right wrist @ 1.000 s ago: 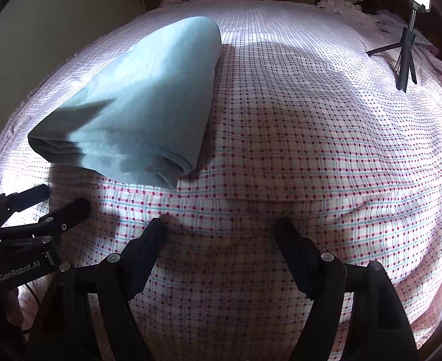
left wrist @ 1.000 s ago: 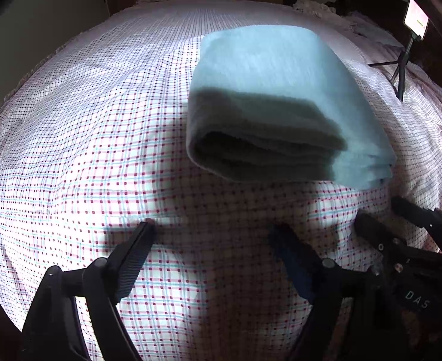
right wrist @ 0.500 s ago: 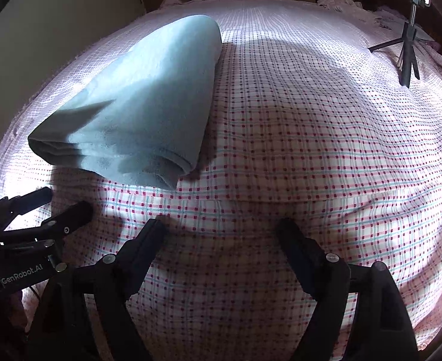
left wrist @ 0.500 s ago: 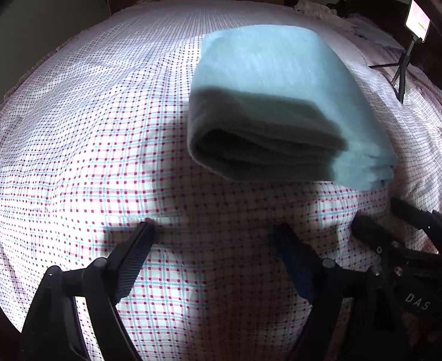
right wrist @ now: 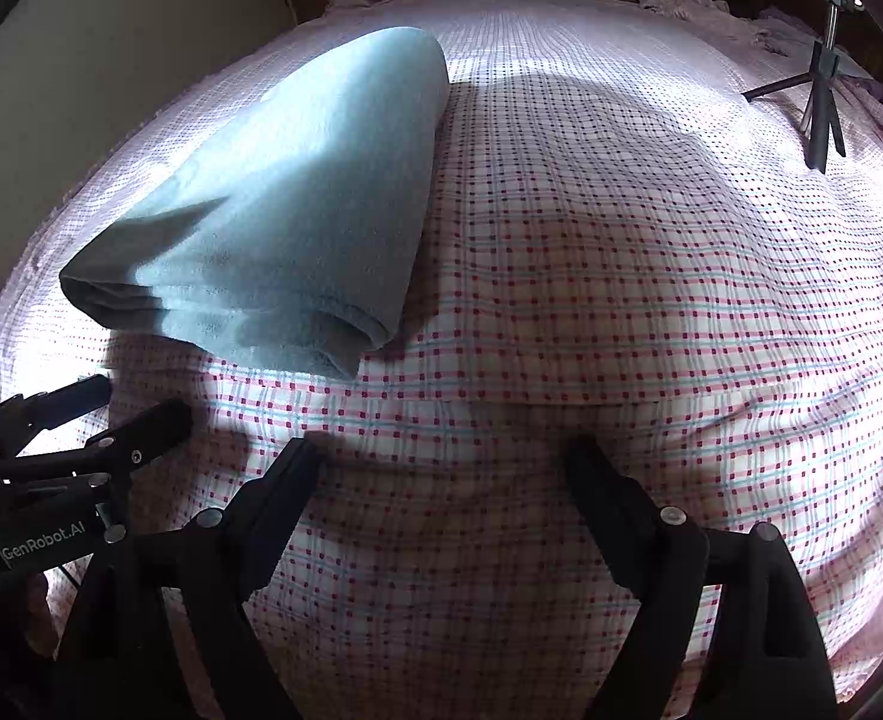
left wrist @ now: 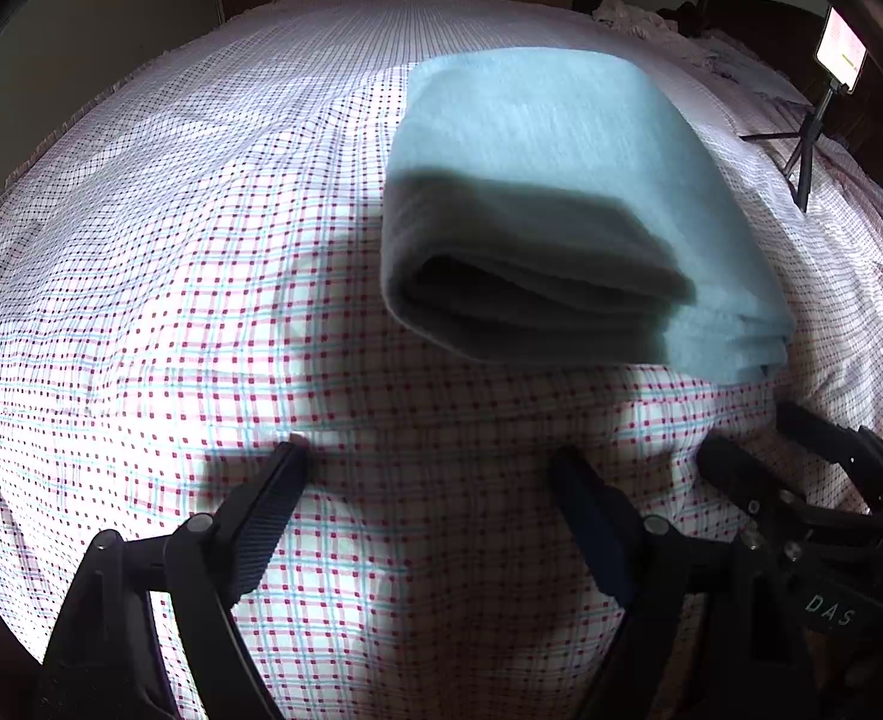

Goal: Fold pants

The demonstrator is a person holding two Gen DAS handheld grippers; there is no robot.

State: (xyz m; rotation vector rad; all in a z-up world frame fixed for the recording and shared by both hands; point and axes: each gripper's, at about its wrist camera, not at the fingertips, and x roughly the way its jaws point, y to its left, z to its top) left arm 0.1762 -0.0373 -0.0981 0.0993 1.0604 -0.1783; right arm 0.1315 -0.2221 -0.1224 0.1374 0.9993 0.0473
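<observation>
Light blue pants [left wrist: 549,192] folded into a thick stack, lying flat on the checked bedsheet [left wrist: 171,276] of the bed. Left gripper [left wrist: 426,468] hovering just short of the stack's near edge, jaws spread wide, nothing but sheet between them. Right gripper [right wrist: 447,456] beside it, off the stack's right corner, jaws just been opening, also wide and empty over bare sheet. Phone on a small tripod [right wrist: 822,84] standing far right, well apart from the pants.

Two black grippers with ribbed finger pads [left wrist: 267,516] and silver screws [right wrist: 672,516]; one carries white "GenRobot.AI" lettering [right wrist: 42,545].
</observation>
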